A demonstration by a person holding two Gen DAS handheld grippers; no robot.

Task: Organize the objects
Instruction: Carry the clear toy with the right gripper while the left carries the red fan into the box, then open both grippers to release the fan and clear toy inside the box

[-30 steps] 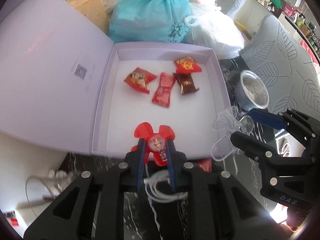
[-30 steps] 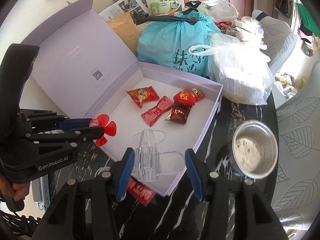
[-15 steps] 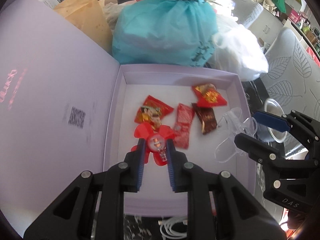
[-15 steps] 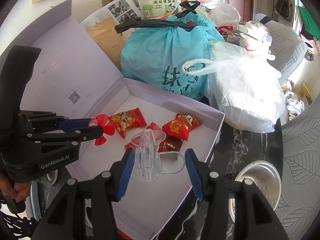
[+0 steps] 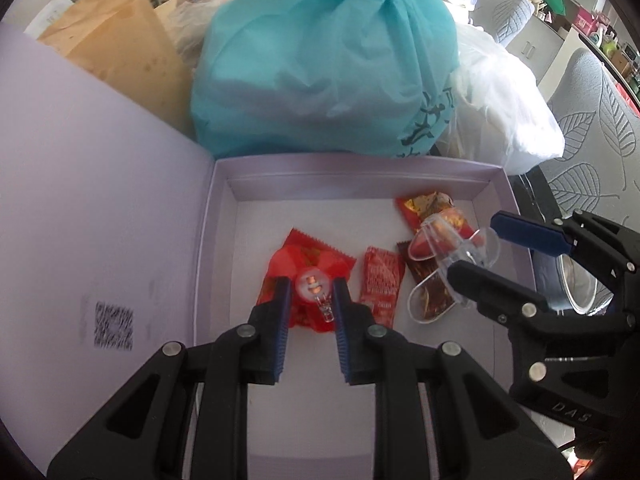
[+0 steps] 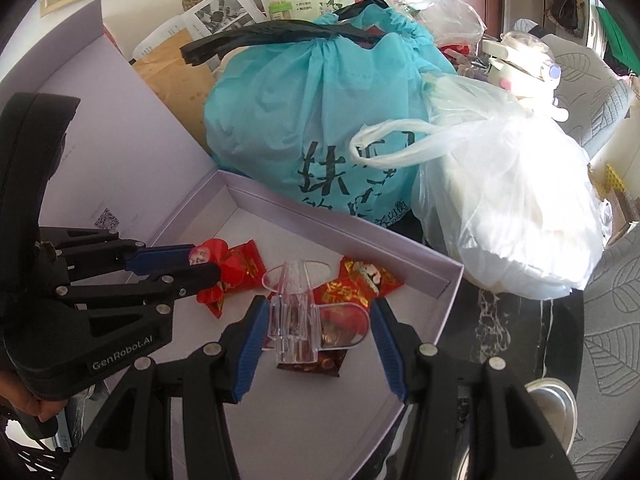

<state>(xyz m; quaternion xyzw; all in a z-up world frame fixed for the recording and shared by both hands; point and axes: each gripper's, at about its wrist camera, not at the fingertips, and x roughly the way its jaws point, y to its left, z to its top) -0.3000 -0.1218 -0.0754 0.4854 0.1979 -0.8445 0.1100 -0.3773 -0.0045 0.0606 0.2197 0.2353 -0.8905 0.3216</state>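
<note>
My left gripper [image 5: 309, 294] is shut on a small red propeller toy [image 5: 313, 287] and holds it over the open lilac box [image 5: 360, 178], above a red snack packet [image 5: 308, 256]. It also shows in the right wrist view [image 6: 200, 260]. My right gripper [image 6: 318, 322] is shut on a clear plastic piece [image 6: 298, 316] and holds it over the box's right half, above a dark brown packet [image 6: 312, 364]. The clear piece shows in the left wrist view [image 5: 440, 276] too. Other red packets [image 5: 380, 284] [image 6: 360, 280] lie on the box floor.
The box lid [image 5: 80, 220] stands open on the left. A teal bag [image 6: 320, 120] and a white plastic bag [image 6: 512, 208] crowd the box's far side. A steel bowl [image 6: 554, 404] sits on the dark marble table to the right. Brown paper [image 5: 116, 48] leans behind.
Both grippers have moved forward from the box's near edge to over its middle, each still holding its item. The packets now lie right under the fingertips.
</note>
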